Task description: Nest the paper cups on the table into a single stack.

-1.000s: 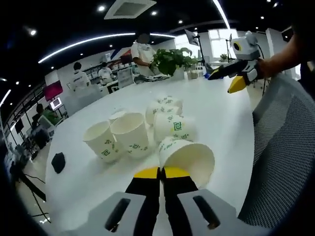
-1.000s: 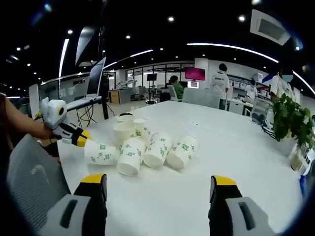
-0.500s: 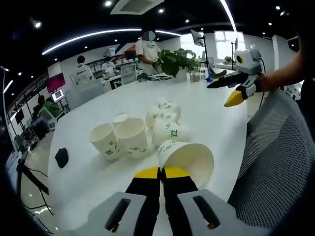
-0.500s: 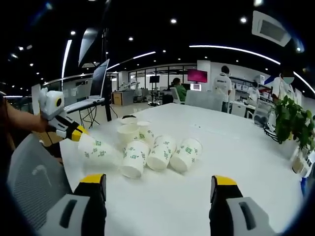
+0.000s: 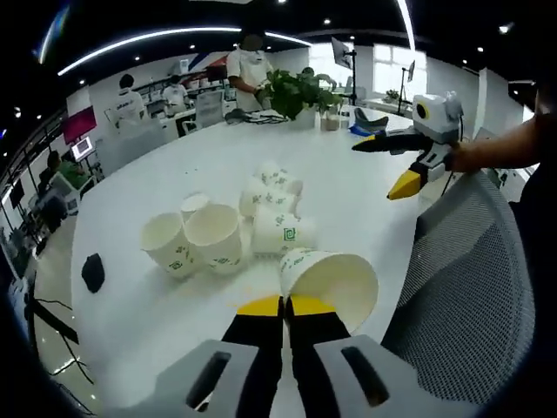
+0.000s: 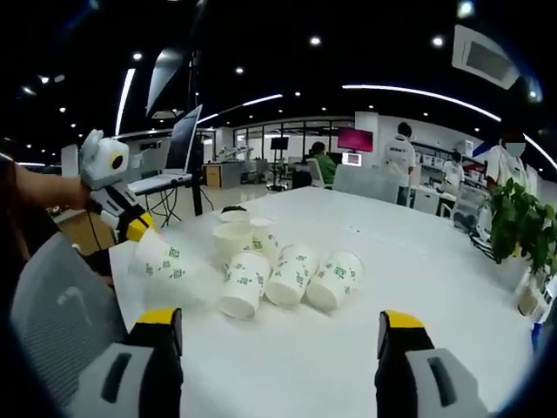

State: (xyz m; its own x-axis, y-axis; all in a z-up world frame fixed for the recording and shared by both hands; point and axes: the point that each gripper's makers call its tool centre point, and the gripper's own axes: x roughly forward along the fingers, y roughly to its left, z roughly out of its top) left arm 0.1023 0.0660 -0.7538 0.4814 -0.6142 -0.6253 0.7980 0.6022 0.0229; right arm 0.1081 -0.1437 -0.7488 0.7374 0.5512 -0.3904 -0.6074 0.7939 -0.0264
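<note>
In the left gripper view my left gripper (image 5: 283, 306) is shut on the rim of a white paper cup (image 5: 335, 280) with green print, its mouth facing the camera. Beyond it, several more cups (image 5: 216, 237) stand or lie clustered on the white table (image 5: 130, 322). My right gripper (image 5: 407, 165) hovers far right over the table edge. In the right gripper view my right gripper (image 6: 280, 324) stands open with nothing between its fingers. The left gripper (image 6: 130, 223) holds the cup (image 6: 161, 259) tilted, at the left. Three cups (image 6: 293, 274) lie on their sides ahead, with others upright behind.
A grey mesh chair (image 5: 466, 287) stands against the table's near edge. A small black object (image 5: 92, 272) lies on the table at the left. A potted plant (image 5: 296, 91) stands at the far end. People sit and stand in the room beyond.
My left gripper has raised its cup off the table and tilted it. The right gripper stays open and has barely shifted.
</note>
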